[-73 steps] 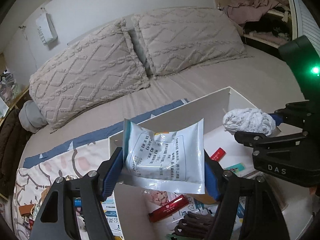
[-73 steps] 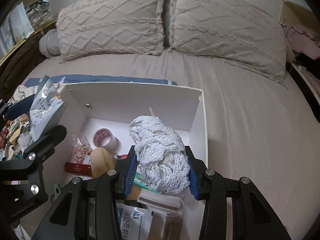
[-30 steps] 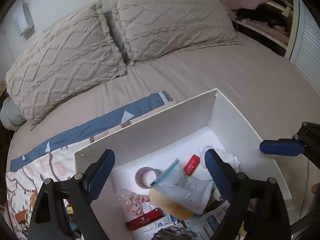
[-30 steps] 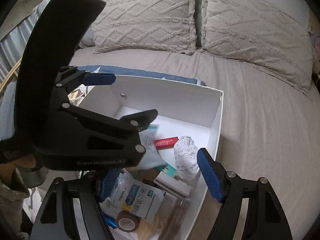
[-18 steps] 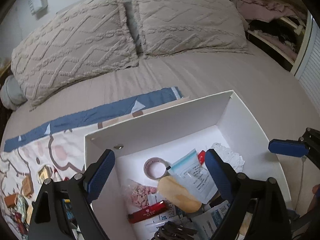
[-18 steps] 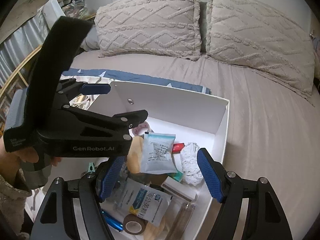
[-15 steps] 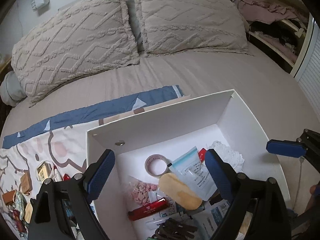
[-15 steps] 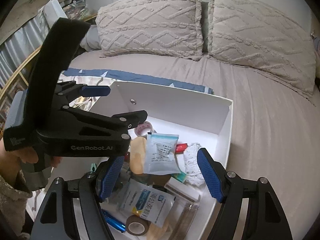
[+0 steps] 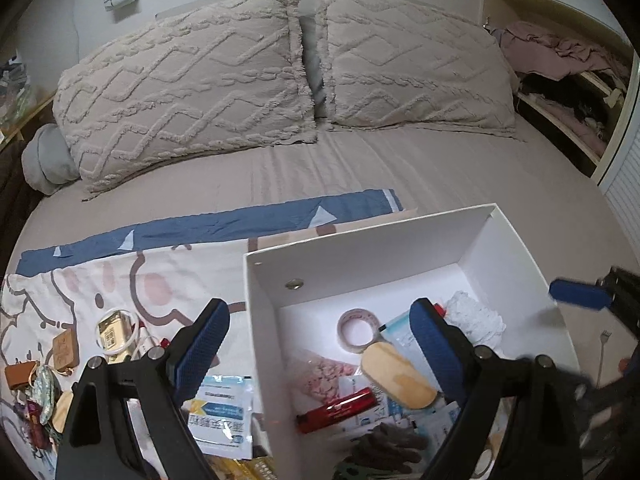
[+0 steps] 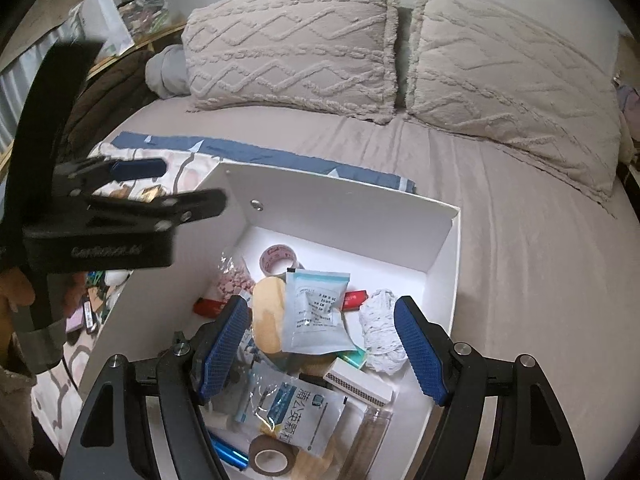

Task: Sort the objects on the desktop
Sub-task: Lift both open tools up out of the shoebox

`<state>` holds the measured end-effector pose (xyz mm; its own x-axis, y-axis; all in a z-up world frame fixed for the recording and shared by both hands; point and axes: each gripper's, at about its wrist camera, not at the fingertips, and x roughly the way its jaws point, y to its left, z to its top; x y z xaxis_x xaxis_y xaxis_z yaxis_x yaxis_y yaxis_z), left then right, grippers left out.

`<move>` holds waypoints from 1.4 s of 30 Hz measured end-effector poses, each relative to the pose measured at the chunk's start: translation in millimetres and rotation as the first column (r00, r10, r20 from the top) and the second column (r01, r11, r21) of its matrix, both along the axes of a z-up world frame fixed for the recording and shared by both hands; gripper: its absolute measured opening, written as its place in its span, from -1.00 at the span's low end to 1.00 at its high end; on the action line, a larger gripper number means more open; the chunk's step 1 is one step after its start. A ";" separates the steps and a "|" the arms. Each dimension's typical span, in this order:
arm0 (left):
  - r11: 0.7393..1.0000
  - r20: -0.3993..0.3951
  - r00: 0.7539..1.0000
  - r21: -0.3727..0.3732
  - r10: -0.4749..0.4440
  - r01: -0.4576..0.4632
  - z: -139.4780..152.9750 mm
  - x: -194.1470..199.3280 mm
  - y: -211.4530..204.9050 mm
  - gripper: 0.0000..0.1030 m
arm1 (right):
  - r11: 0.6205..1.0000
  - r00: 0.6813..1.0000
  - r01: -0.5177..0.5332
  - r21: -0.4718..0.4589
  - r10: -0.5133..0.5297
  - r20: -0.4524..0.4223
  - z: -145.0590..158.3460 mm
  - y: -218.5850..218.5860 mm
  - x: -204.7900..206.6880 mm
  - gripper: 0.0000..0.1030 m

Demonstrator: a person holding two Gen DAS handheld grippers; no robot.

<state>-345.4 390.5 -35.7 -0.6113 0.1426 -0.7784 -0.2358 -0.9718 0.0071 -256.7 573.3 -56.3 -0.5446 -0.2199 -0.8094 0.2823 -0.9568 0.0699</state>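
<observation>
While both tongs hang spread and empty over the bed point(image 10: 520, 220), the pouch point(image 10: 316, 312) lies flat in the white box point(image 10: 340, 208), on top of the tan pad point(image 10: 268, 316), its long axis running from the box's far wall toward the near clutter, sealed teal strip at the far end. The rag point(image 10: 380, 332) lies just right of it. Earlier the left gripper point(image 9: 320, 354) pinched that pouch and the right gripper point(image 10: 320, 346) the rag; both now rest in the box. The left gripper has since slid leftward, straddling the box's left wall above the printed cloth point(image 9: 120, 280)
</observation>
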 end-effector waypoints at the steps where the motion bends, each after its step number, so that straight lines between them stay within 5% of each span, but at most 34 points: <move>1: 1.000 -0.003 1.000 0.002 0.001 -0.001 -1.2 1.3 -2.7 0.80 | 1.000 1.000 0.009 -0.001 -0.009 0.000 1.0 0.9 0.5 0.47; 4: 1.000 -0.001 1.000 0.015 0.001 -0.001 -5.3 6.2 -9.4 0.96 | 0.999 0.999 0.034 -0.004 -0.034 -0.011 6.1 3.6 1.9 0.47; 16: 0.998 -0.032 0.999 0.068 0.008 -0.006 -0.2 20.6 -33.1 1.00 | 0.992 0.992 0.124 -0.022 -0.125 -0.019 0.4 12.9 -0.4 0.47; 18: 0.997 -0.031 1.000 0.075 0.002 0.001 0.3 22.3 -36.8 1.00 | 0.989 0.989 0.147 -0.024 -0.147 -0.027 -1.7 14.0 0.0 0.60; 19: 0.997 -0.032 0.999 0.078 0.000 0.003 0.8 23.4 -39.2 1.00 | 0.988 0.988 0.154 -0.024 -0.155 -0.029 -2.6 13.7 -0.1 0.91; 20: 0.997 -0.034 0.999 0.082 -0.001 0.004 1.1 24.4 -41.1 1.00 | 0.987 0.986 0.161 -0.022 -0.161 -0.030 -3.3 12.8 0.0 1.00; 42: 0.997 -0.055 0.998 0.076 0.005 -0.001 16.7 50.3 -106.2 1.00 | 0.963 0.958 0.268 -0.037 -0.270 -0.094 19.9 -17.5 30.7 1.00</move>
<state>-295.1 284.3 -19.0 -0.6537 0.1983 -0.7303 -0.2340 -0.9707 -0.0540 -226.0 555.7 -36.4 -0.6621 -0.0728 -0.7459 0.0211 -0.9967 0.0785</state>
